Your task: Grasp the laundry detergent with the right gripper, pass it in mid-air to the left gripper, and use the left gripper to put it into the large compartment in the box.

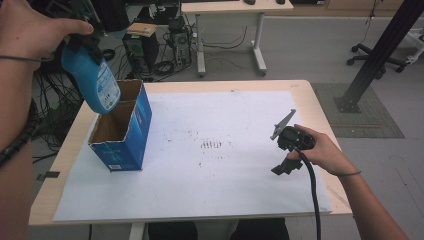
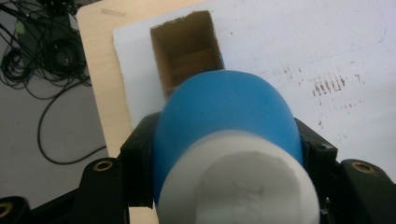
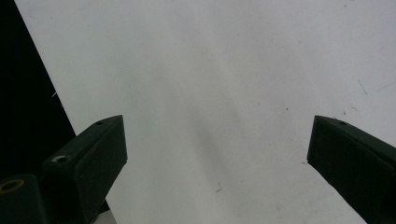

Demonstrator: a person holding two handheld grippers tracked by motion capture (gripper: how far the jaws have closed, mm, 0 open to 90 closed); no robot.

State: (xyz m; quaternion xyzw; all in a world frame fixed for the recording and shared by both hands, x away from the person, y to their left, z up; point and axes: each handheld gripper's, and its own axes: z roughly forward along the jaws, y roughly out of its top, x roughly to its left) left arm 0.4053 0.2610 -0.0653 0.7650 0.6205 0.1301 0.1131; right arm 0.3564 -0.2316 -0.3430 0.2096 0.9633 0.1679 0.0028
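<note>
Desk (image 1: 310, 95) is light wood, nearly all covered by a white sheet (image 1: 225, 180) with dark smudges mid-sheet; bare wood shows as a narrow strip on the far, left and right edges. Blue carton (image 1: 131, 134) stands upright on the sheet's left part, top open, brown inside, near the desk's left edge. Blue bottle (image 1: 96, 80) with a white cap end hangs tilted in the air, its bottom over the carton's open mouth, not touching the rim as far as I can tell. Left tongs (image 2: 224, 158) are clamped on the bottle: black jaws press both sides of the blue body just below the white cap, closed as far as the bottle lets them. Right tongs (image 3: 217, 154) are wide open, nothing between the jaws, resting low at the sheet's right side in the person's hand, well apart from carton and bottle. Views differ: high view gives the bottle's label and its height above the carton, plus the right tongs' grey plate and cable; left gripper view looks down past the bottle into the carton's mouth (image 2: 187, 46) and shows the desk's left edge with floor cables beyond; right gripper view gives bare sheet under the open jaws and a dark strip at its left. Open room: centre and near half of the sheet between carton and right tongs
</note>
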